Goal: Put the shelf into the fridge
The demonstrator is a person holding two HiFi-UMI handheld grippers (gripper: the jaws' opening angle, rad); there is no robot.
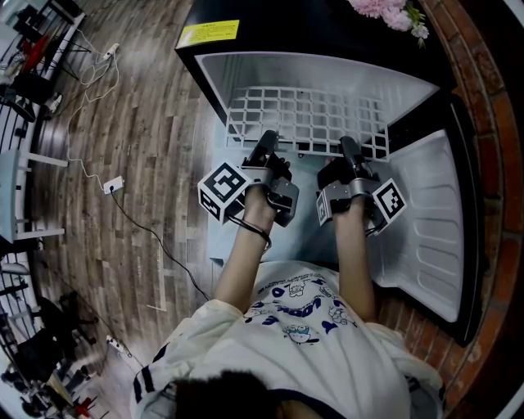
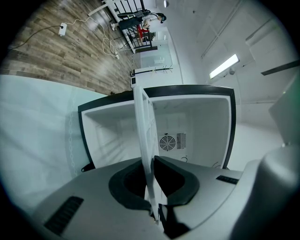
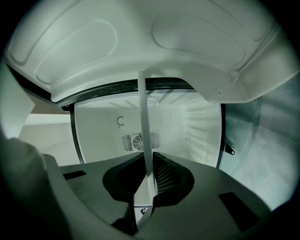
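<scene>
A white wire shelf (image 1: 307, 119) lies level in the mouth of the small black fridge (image 1: 246, 33), its near edge toward me. My left gripper (image 1: 267, 144) is shut on the shelf's near edge at the left, and my right gripper (image 1: 348, 150) is shut on the same edge at the right. In the left gripper view the shelf (image 2: 144, 136) shows edge-on between the jaws, with the fridge's white inside (image 2: 197, 126) and its rear fan grille (image 2: 167, 142) beyond. The right gripper view has the shelf (image 3: 146, 136) edge-on the same way, held in the jaws.
The fridge door (image 1: 426, 221) stands swung open at the right, its moulded white liner facing up. Brick flooring (image 1: 491, 98) lies right of it. Wooden floor (image 1: 139, 164) with cables and a power strip (image 1: 112, 184) is at the left. Pink flowers (image 1: 385, 11) sit on the fridge top.
</scene>
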